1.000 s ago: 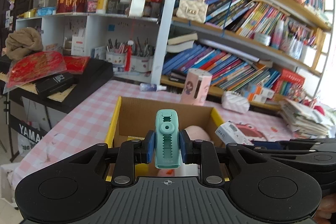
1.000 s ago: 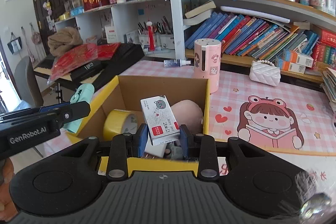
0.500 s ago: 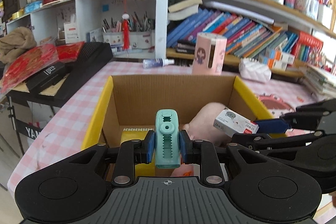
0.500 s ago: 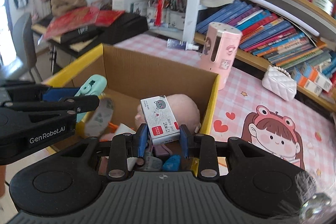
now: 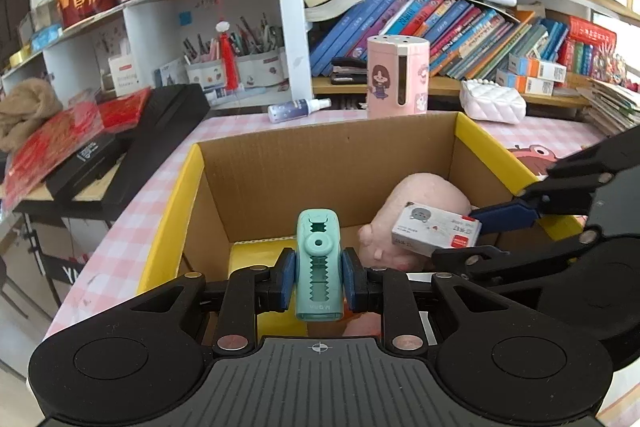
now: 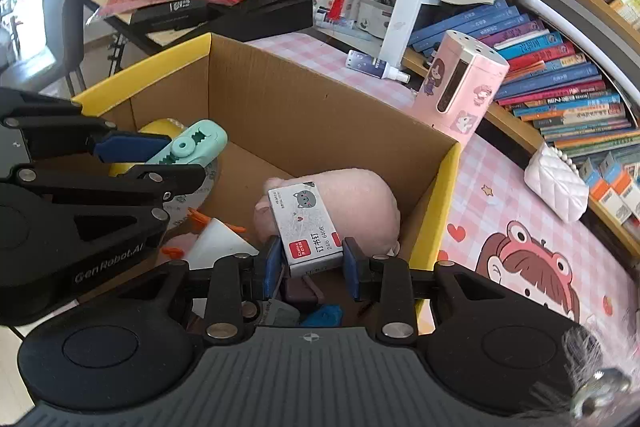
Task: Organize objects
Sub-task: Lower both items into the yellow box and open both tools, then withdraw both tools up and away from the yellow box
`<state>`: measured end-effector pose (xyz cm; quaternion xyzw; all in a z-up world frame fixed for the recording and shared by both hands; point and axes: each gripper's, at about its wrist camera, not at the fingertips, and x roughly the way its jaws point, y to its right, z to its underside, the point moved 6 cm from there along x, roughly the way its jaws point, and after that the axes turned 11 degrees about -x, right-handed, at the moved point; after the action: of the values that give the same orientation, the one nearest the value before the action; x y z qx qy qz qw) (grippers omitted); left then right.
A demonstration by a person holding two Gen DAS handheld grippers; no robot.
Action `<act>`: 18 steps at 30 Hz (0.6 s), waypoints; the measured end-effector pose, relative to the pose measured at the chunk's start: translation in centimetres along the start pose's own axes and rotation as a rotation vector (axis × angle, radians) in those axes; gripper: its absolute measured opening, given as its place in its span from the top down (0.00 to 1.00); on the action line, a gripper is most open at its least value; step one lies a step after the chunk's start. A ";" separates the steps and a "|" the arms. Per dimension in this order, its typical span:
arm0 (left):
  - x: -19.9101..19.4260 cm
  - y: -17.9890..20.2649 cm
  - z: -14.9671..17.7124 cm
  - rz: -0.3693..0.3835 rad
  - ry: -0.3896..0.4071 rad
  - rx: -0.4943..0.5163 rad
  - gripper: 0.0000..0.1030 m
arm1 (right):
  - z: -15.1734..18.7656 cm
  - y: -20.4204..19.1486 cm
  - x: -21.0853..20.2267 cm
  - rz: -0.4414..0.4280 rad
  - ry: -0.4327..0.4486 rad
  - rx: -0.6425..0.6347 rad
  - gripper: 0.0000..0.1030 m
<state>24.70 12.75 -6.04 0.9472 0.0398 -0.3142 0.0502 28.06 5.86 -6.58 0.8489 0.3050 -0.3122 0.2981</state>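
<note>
A: Which step is this?
B: Dropping off. Left claw (image 5: 319, 285) pinches the mint stapler (image 5: 319, 267), right claw (image 6: 310, 273) pinches the staple box (image 6: 306, 227), both over the cardboard box (image 6: 304, 107).
A: Next?
B: Probably lower, then let go inside.

Box interior, 12 o'clock: bare floor along the far wall of the cardboard box (image 6: 304, 107).
Obstacles: pink plush (image 6: 352, 203) at 1 o'clock; yellow tape roll (image 6: 160, 127) at 10 o'clock.
</note>
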 end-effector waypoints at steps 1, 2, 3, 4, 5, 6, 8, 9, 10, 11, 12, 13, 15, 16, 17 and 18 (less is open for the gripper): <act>0.0 0.1 0.0 0.004 0.000 0.004 0.78 | 0.0 -0.1 0.1 0.002 -0.003 -0.008 0.70; 0.1 0.2 0.0 0.002 0.002 0.008 0.77 | -0.1 -0.1 0.2 0.005 -0.005 -0.014 0.70; 0.1 0.2 0.0 0.000 0.004 0.012 0.77 | -0.1 -0.2 0.4 0.008 -0.007 -0.022 0.70; 0.1 0.3 0.0 0.003 0.004 0.014 0.77 | -0.1 -0.2 0.5 0.013 -0.010 -0.030 0.70; 0.0 0.3 0.0 0.007 0.005 0.012 0.76 | -0.2 -0.3 0.6 0.019 -0.013 -0.034 0.70; -0.1 0.1 -0.1 0.002 0.013 0.006 0.75 | -0.2 -0.2 0.6 0.022 -0.014 -0.029 0.69; -0.9 0.0 -0.4 0.012 0.043 -0.005 0.72 | -0.2 0.1 0.2 0.028 -0.002 0.002 0.65; -1.3 -0.1 -0.6 0.016 0.058 -0.012 0.67 | -0.2 0.3 -0.2 0.031 0.010 0.021 0.62; -1.9 -0.2 -0.8 0.014 0.080 -0.023 0.63 | -0.2 0.5 -0.6 0.031 0.024 0.041 0.61; -2.4 -0.2 -1.1 0.013 0.101 -0.034 0.54 | -0.2 0.8 -1.1 0.038 0.036 0.062 0.60; -3.1 -0.3 -1.4 0.011 0.125 -0.046 0.46 | -0.2 1.1 -1.6 0.047 0.049 0.082 0.58; -3.9 -0.4 -1.6 0.014 0.149 -0.059 0.44 | -0.2 1.4 -2.2 0.056 0.064 0.104 0.58; -5.2 -0.4 -2.0 0.031 0.189 -0.074 0.39 | -0.1 2.0 -3.5 0.080 0.096 0.146 0.54; -5.9 -0.4 -2.2 0.036 0.204 -0.076 0.38 | 0.0 2.2 -4.3 0.091 0.114 0.167 0.54; -6.5 -0.4 -2.3 0.039 0.216 -0.074 0.36 | 0.0 2.4 -4.9 0.101 0.126 0.183 0.53; -7.1 -0.3 -2.3 0.041 0.227 -0.070 0.35 | 0.2 2.6 -5.5 0.118 0.135 0.198 0.53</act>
<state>20.35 13.01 0.03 0.9749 0.0368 -0.2024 0.0850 26.46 2.25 -2.00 0.9097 0.2414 -0.2649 0.2098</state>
